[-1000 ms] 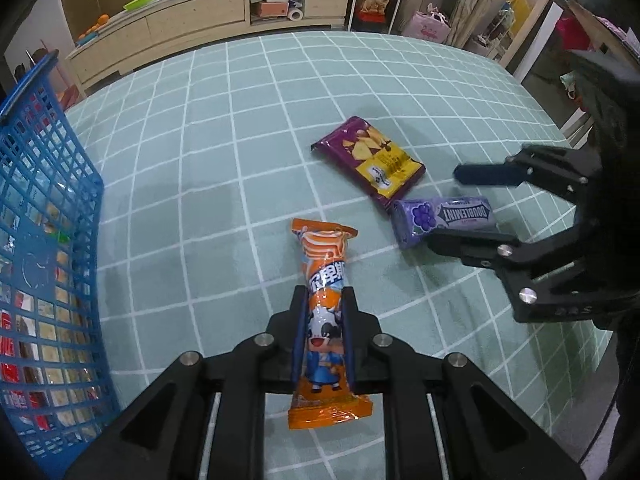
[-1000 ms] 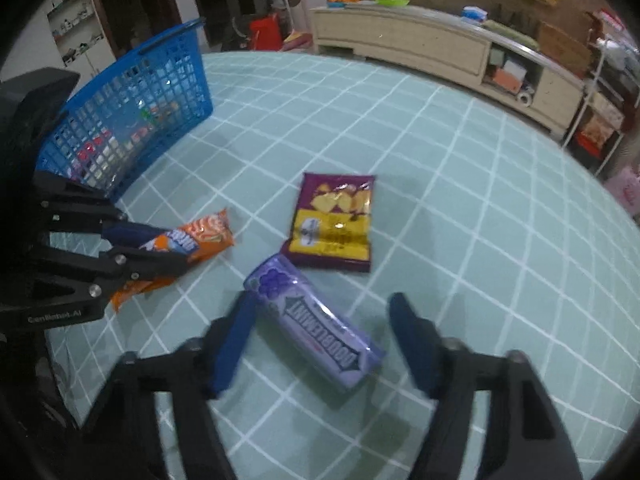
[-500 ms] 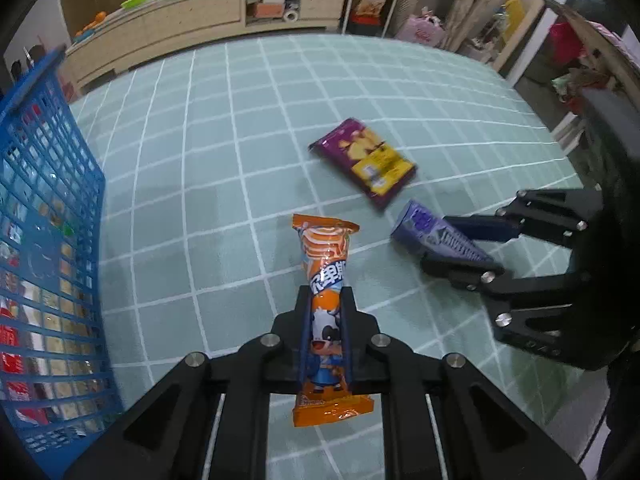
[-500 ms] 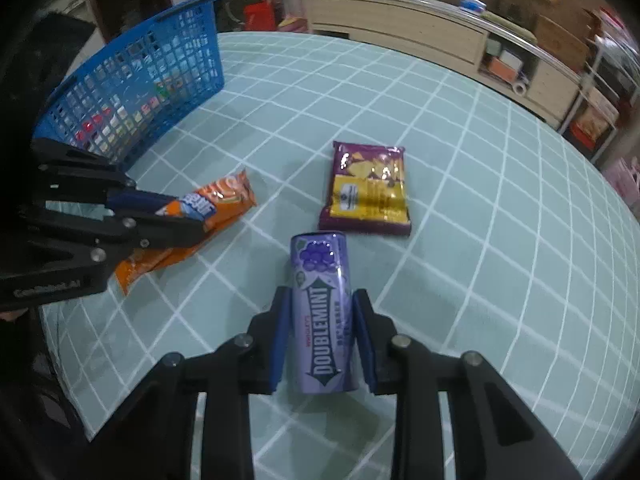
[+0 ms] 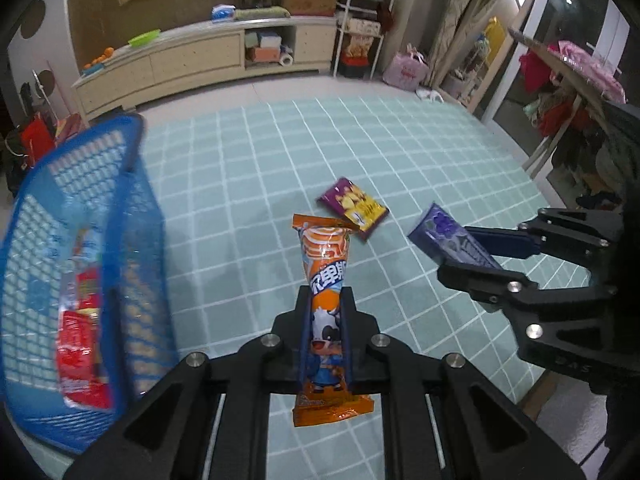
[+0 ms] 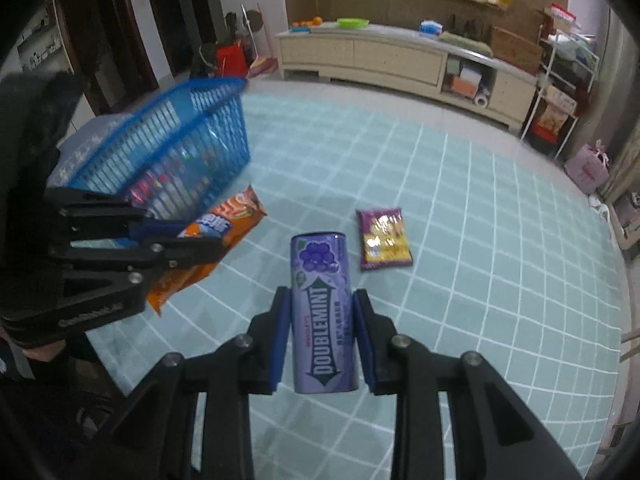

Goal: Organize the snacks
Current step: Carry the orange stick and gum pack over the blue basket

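My left gripper (image 5: pixel 325 312) is shut on an orange snack packet (image 5: pixel 326 264) with a cartoon cow, held off the teal checked tablecloth (image 5: pixel 248 184). My right gripper (image 6: pixel 322 308) is shut on a purple Doublemint box (image 6: pixel 322 312), also lifted clear of the cloth. Each view catches the other gripper too: the right gripper (image 5: pixel 460 256) with the purple box (image 5: pixel 448 236), and the left gripper (image 6: pixel 200 236) with the orange packet (image 6: pixel 224 224). A purple and yellow chip bag (image 5: pixel 354 206) (image 6: pixel 384 238) lies flat on the cloth beyond both. The blue mesh basket (image 5: pixel 120 216) (image 6: pixel 192 140) stands at the left, holding several packets.
The round table ends close at the right and near edges. Beyond it stand a long cream sideboard (image 5: pixel 200 56) (image 6: pixel 384 56), a white wire shelf (image 5: pixel 360 40) and cluttered racks at the right.
The right gripper closed on the purple box and lifted it. Both grippers rose with their snacks, and the basket and room came further into view.
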